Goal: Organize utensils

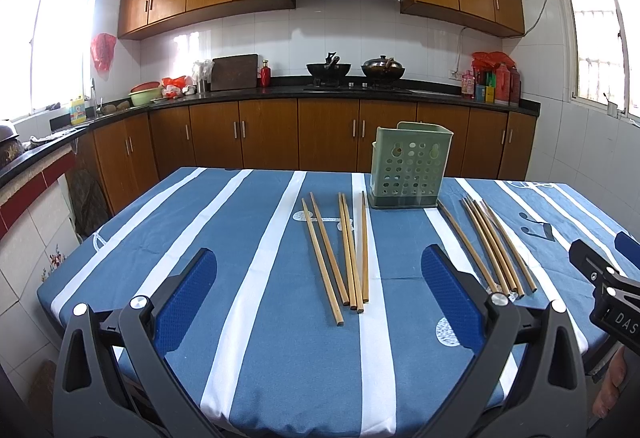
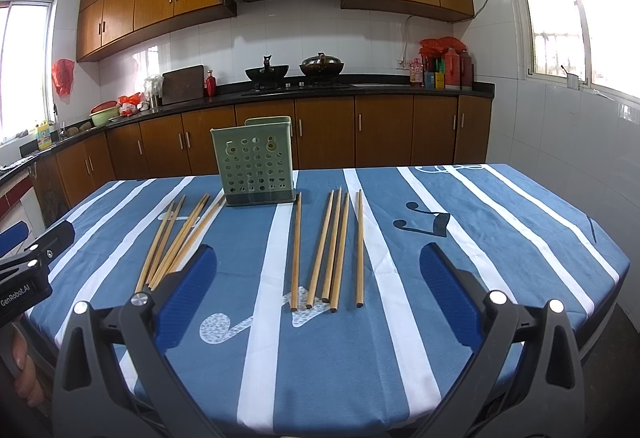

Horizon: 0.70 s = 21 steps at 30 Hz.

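A green perforated utensil holder (image 1: 408, 168) stands upright at the far middle of the table; it also shows in the right wrist view (image 2: 256, 162). Several wooden chopsticks (image 1: 344, 254) lie left of it, and another group (image 1: 492, 244) lies to its right. In the right wrist view the left group (image 2: 176, 238) and the right group (image 2: 330, 250) both lie flat. My left gripper (image 1: 320, 298) is open and empty, held above the table's near edge before the left group. My right gripper (image 2: 318, 296) is open and empty before the right group.
The table carries a blue cloth with white stripes (image 1: 260, 278). Kitchen counters with woks (image 1: 328, 70) and brown cabinets run along the far wall. The right gripper's body (image 1: 604, 286) shows at the left view's right edge; the left gripper's body (image 2: 28, 262) shows at the right view's left edge.
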{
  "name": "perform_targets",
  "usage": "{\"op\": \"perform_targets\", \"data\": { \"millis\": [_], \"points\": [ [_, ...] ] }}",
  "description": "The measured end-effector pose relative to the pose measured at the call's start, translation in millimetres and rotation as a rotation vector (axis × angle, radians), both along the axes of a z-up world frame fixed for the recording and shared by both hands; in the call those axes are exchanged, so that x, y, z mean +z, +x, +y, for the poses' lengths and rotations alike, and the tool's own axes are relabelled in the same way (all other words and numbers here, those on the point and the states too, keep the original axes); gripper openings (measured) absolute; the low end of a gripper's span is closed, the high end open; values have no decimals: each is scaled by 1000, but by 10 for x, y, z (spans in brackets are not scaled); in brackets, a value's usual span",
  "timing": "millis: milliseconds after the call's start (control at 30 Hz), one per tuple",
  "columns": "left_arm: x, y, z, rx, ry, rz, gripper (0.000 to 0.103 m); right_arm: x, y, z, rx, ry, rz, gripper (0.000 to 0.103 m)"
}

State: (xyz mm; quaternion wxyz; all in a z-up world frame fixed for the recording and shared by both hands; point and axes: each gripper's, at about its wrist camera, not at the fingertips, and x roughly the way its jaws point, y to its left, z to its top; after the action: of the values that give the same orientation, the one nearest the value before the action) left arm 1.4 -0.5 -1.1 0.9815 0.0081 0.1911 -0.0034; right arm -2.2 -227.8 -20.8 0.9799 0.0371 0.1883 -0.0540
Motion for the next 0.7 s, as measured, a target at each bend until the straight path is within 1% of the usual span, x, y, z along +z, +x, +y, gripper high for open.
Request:
{"op": "perform_targets", "data": {
  "millis": [700],
  "points": [
    [-54, 48, -44, 0, 0, 3, 101, -13, 6, -8, -1, 2, 2, 99]
  ]
}}
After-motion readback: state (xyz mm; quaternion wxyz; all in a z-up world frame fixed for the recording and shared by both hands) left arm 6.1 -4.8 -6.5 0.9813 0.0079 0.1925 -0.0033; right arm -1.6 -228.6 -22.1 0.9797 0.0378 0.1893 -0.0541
